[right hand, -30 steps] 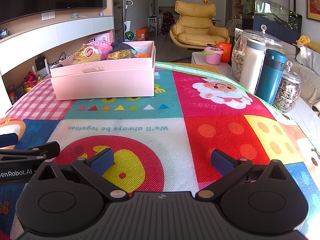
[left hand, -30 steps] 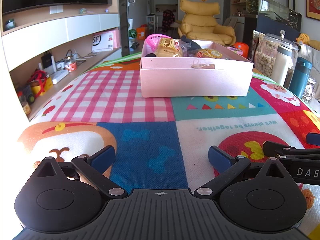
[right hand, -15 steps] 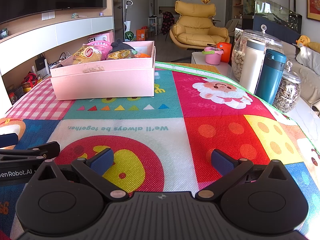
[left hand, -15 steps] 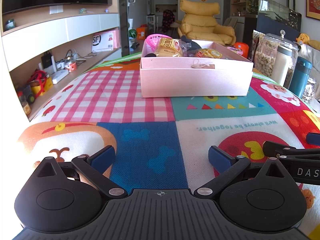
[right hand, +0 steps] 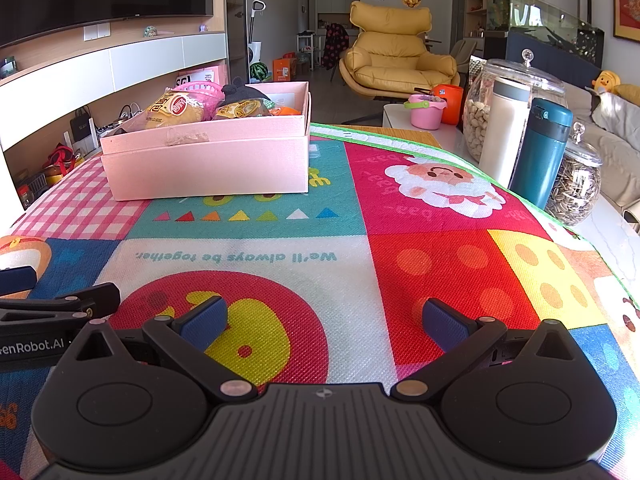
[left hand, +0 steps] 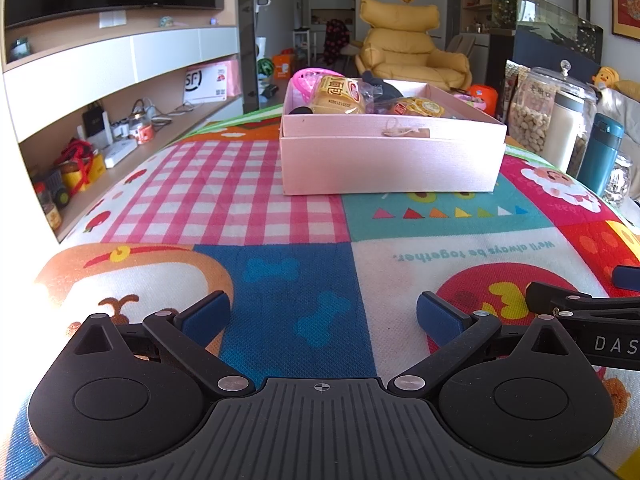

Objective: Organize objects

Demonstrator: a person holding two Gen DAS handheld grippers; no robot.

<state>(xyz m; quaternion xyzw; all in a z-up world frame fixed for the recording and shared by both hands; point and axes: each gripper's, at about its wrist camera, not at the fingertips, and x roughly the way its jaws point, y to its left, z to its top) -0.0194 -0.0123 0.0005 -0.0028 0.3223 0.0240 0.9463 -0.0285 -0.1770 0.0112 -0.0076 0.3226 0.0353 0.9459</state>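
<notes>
Two tongs rest low over the colourful mat (right hand: pixel 360 248), the left tongs (left hand: pixel 323 315) and the right tongs (right hand: pixel 325 320), both spread wide with nothing between them. One pink box (left hand: pixel 392 160) sits at the far side, full of snack bags. Two glass jars and two bottles stand by the mat's far right edge. The near mat between tongs and box lies bare.

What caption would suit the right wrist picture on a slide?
Open right tongs rest low over a patchwork mat, facing a pink box of snacks.
</notes>
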